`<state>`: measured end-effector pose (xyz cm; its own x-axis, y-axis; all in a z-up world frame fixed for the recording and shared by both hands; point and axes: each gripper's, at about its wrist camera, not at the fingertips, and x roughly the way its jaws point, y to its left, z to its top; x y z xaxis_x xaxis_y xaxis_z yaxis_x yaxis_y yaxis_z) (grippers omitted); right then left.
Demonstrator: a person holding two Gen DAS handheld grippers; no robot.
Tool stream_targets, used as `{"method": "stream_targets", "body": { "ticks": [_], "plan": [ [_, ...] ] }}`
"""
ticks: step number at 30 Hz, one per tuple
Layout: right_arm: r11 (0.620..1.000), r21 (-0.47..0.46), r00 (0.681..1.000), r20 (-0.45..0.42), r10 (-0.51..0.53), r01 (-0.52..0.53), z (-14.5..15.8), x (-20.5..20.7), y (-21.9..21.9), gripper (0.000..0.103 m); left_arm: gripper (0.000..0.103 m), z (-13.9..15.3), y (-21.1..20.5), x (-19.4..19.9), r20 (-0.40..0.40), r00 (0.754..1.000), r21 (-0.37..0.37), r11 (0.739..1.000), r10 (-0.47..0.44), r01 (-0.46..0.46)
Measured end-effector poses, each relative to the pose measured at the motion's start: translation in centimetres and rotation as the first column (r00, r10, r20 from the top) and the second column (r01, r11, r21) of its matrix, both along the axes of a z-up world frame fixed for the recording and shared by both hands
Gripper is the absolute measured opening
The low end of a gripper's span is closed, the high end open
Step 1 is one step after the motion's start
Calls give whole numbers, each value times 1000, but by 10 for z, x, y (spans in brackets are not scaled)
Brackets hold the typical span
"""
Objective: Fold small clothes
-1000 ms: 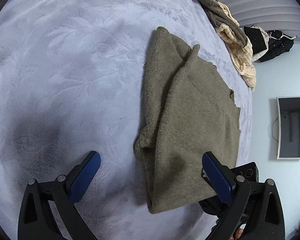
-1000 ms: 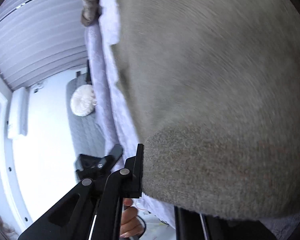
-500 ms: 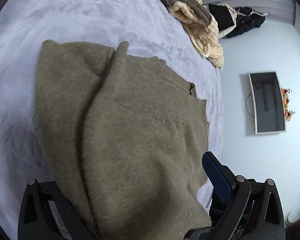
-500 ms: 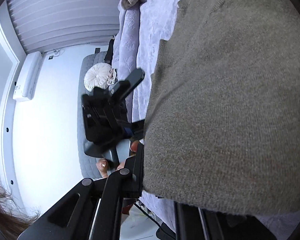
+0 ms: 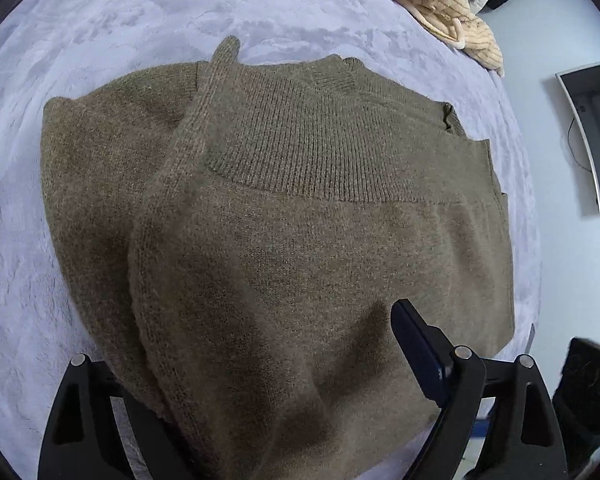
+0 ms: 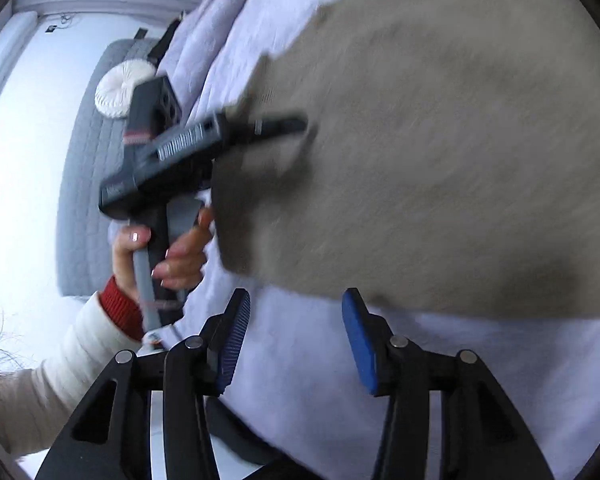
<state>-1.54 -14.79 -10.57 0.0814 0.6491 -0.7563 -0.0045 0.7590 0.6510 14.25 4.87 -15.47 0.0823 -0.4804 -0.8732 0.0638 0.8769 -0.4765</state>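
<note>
While one olive sweater (image 5: 284,240) lay folded on the bed (image 5: 100,32), ribbed hem up, two grippers flanked it: left gripper (image 5: 260,380) wide and closing astride the sweater's near edge, right gripper (image 6: 296,344) just opened, empty.

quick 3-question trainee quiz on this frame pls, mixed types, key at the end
1. True or false: the right gripper is clamped on the olive sweater.
2. The sweater lies on: A) a wooden table B) a lavender bedspread C) a tiled floor.
3. Fill in: the left gripper's visible pad is ____ in colour.

Key: 1 false, its jaws have just been opening and nothing is between them. 2 B. 3 blue.
</note>
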Motion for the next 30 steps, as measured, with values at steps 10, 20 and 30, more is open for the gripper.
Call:
{"method": "stream_targets", "body": {
  "ticks": [10,20,30],
  "plan": [
    [972,-210,994,23,-104,107,-32,20,-56,6,19,35,2,-8,88,994,110,991,64,-74],
    [974,-22,975,6,-224,224,-53,12,-82,4,19,126,-86,5,240,971,-67,998,12,5],
    [921,143,931,-95,-353,364,-73,0,-92,3,19,91,-268,20,226,947,95,972,-230,213]
  ]
}}
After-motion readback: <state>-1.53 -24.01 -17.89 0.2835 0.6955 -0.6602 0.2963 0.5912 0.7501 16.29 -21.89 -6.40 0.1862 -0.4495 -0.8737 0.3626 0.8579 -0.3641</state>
